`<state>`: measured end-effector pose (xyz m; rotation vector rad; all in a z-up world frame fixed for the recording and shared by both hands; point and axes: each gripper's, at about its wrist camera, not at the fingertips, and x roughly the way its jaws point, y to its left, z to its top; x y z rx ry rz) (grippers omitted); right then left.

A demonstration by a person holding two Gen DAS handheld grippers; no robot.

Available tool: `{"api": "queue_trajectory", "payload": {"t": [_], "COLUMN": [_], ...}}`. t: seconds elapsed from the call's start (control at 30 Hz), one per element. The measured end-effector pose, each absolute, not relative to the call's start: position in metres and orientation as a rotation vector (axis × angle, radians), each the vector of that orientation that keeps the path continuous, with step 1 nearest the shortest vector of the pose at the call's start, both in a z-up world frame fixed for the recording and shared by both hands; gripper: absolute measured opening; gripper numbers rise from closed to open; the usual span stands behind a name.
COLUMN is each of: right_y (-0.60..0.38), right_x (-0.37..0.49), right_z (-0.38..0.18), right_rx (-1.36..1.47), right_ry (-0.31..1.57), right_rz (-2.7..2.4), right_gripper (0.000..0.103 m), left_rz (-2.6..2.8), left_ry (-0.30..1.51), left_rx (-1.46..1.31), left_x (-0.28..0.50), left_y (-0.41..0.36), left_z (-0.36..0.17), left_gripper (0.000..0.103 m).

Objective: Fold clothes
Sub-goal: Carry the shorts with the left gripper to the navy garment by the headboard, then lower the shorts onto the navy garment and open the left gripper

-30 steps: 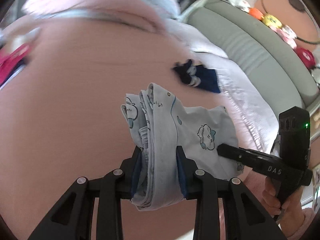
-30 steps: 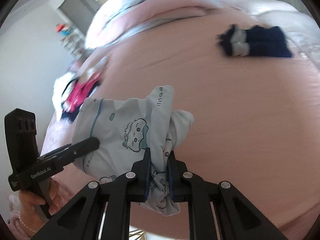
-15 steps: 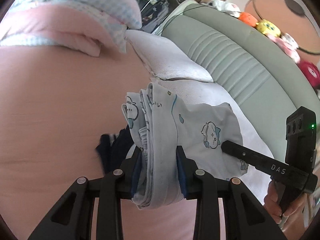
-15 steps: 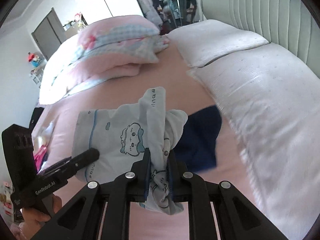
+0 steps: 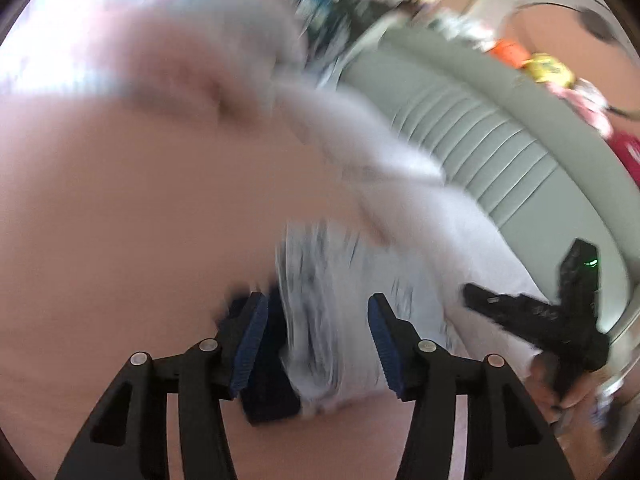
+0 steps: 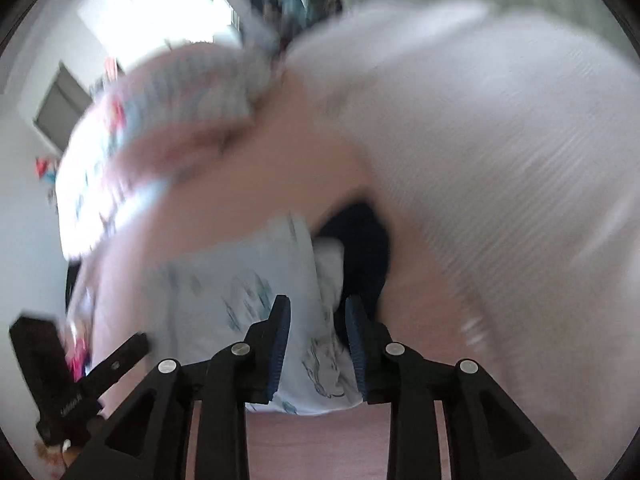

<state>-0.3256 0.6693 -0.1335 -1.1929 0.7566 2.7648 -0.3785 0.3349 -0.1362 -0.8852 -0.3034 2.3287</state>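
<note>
From my left camera, my left tongs (image 5: 316, 332) are opening, and the blue pads (image 5: 250, 344) stand apart. The folded light blue cloth (image 5: 332, 304) with little drawings lies between them, but the pads no longer press it. It sits on top of a dark blue piece of clothing (image 5: 268, 388), which lies on the pink bed (image 5: 120, 208). White pillows (image 5: 400, 184) and the grey headboard (image 5: 500, 148) are behind. My right tongs (image 5: 560, 320) show at the right side, held by a hand (image 5: 560, 388). There is writing on their side, but it is too blurry to read (everything is smeared here).

From my right camera, my right tongs (image 6: 318, 336) are opening too. The light blue cloth (image 6: 248, 280) lies between the pads, and they do not squeeze it. The dark blue clothing (image 6: 360, 248) peeks out behind it, next to the big white pillow (image 6: 500, 152). My left tongs (image 6: 100, 376) are at the bottom left. Their label is too blurry to read.
</note>
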Motion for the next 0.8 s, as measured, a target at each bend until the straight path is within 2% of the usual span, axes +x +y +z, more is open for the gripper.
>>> {"api": "queue_trajectory", "payload": {"t": [0.07,0.13,0.17,0.33,0.4,0.47,0.57,0.7,0.8], "right_y": [0.665,0.646,0.640,0.633,0.639,0.644,0.649,0.644,0.644], "right_x": [-0.316,-0.330,-0.338,-0.375,-0.382,-0.385,-0.395,-0.396,-0.395], "right_z": [-0.112,-0.112,-0.116,-0.157,-0.168,-0.179,-0.194,-0.199,-0.196], "right_rx": [-1.059,-1.107,-1.139,-1.316,-1.337,-1.347,-1.353,-1.320,-1.316], "right_ry": [0.676,0.503,0.455,0.505,0.538,0.545,0.551,0.513,0.541], "right_rz": [2.828,2.874,2.886,2.870,2.856,2.836,2.810,2.804,2.788], "right_gripper": [0.028,0.028,0.028,0.026,0.021,0.006,0.003,0.003,0.003], "left_rz": [2.315,2.179,2.120,2.105,2.127,2.128,2.160,2.150,2.144], "left_ry": [-0.194,-0.122,-0.137,-0.109,-0.094,-0.128,-0.107,-0.173,-0.129], "left_rx": [-0.757,-0.718,-0.723,-0.908,-0.948,-0.955,-0.948,-0.961,-0.986], "left_x": [-0.373,-0.379,-0.383,-0.424,-0.431,-0.436,-0.434,-0.437,-0.436], "left_y": [0.347,0.372,0.379,0.399,0.394,0.390,0.397,0.379,0.383], "left_z": [-0.121,-0.121,-0.124,-0.167,-0.180,-0.188,-0.195,-0.202,-0.191], "left_gripper": [0.049,0.048,0.038,0.023,0.015,0.015,0.015,0.015,0.015]}}
